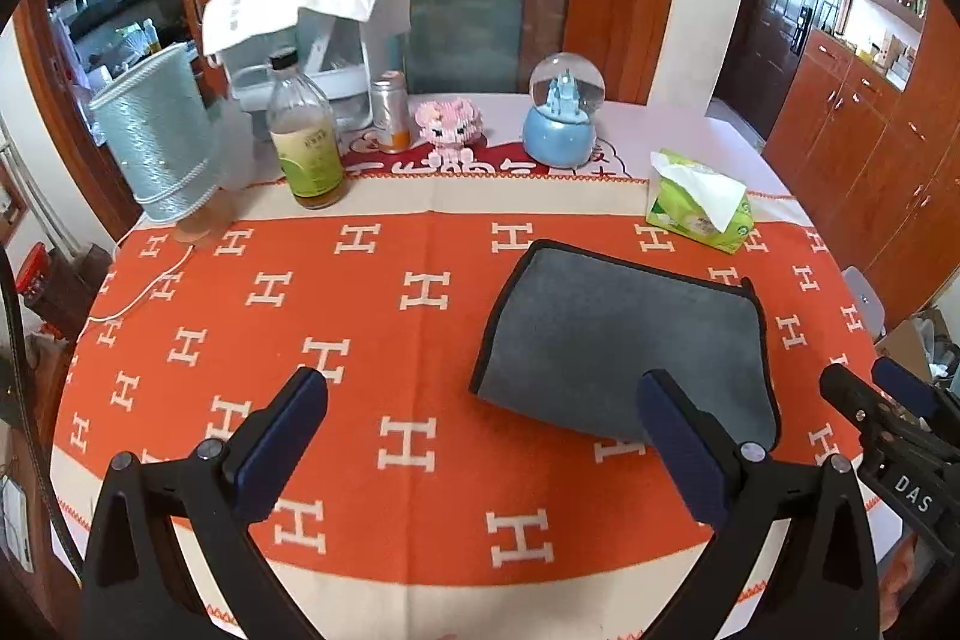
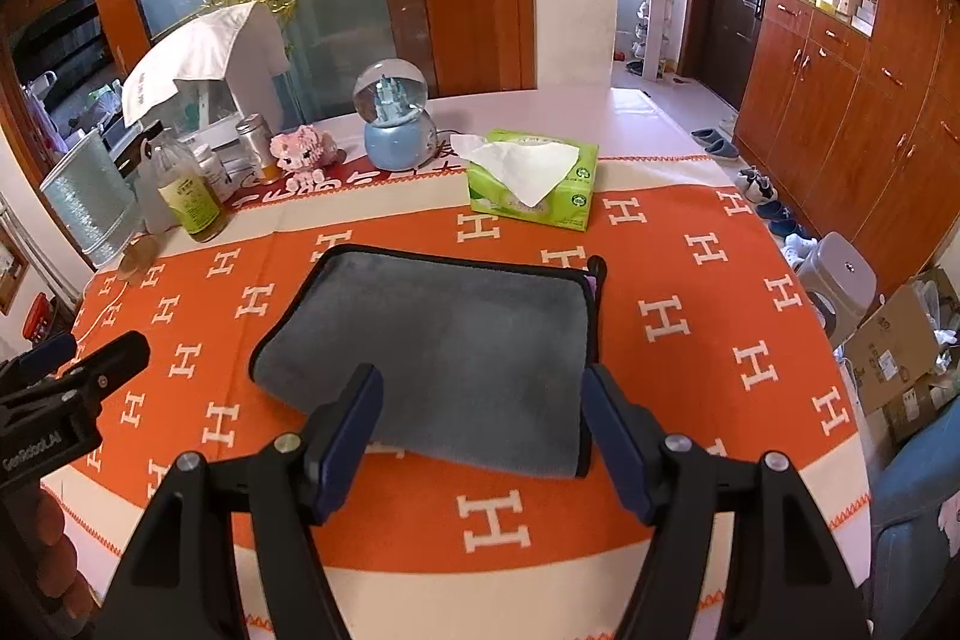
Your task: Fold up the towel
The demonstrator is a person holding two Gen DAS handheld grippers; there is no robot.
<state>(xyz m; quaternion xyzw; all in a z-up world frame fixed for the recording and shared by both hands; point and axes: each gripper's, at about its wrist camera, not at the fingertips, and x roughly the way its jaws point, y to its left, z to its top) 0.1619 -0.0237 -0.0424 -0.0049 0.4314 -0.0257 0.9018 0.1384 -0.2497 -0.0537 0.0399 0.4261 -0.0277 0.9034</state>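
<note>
The left gripper (image 1: pixel 483 400) hangs over the near part of the bench (image 1: pixel 420 568), its jaws wide apart and holding nothing; its right finger overlaps the near left corner of the towel (image 1: pixel 624 334) in this view, but whether it touches the cloth cannot be told. The right gripper (image 2: pixel 483 397) hovers just before the towel's near edge, jaws likewise apart and empty, one finger on each side of that edge. The grey towel (image 2: pixel 444 346), trimmed in black, lies folded flat on the orange cloth (image 2: pixel 690 340) with white H marks, towards the right half of the bench, its layered edges showing on the right side. Beyond it sits a green tissue box (image 2: pixel 534 181) with a sheet pulled up. Farther back, in a row, stand a blue snow globe (image 1: pixel 564 109), a pink block figure (image 1: pixel 449 123), a small can (image 1: pixel 390 109) and a glass bottle (image 1: pixel 303 130) with a black cap. At the far left is a pale blue lamp (image 1: pixel 159 136), its white cord (image 1: pixel 141 295) trailing over the cloth.
</note>
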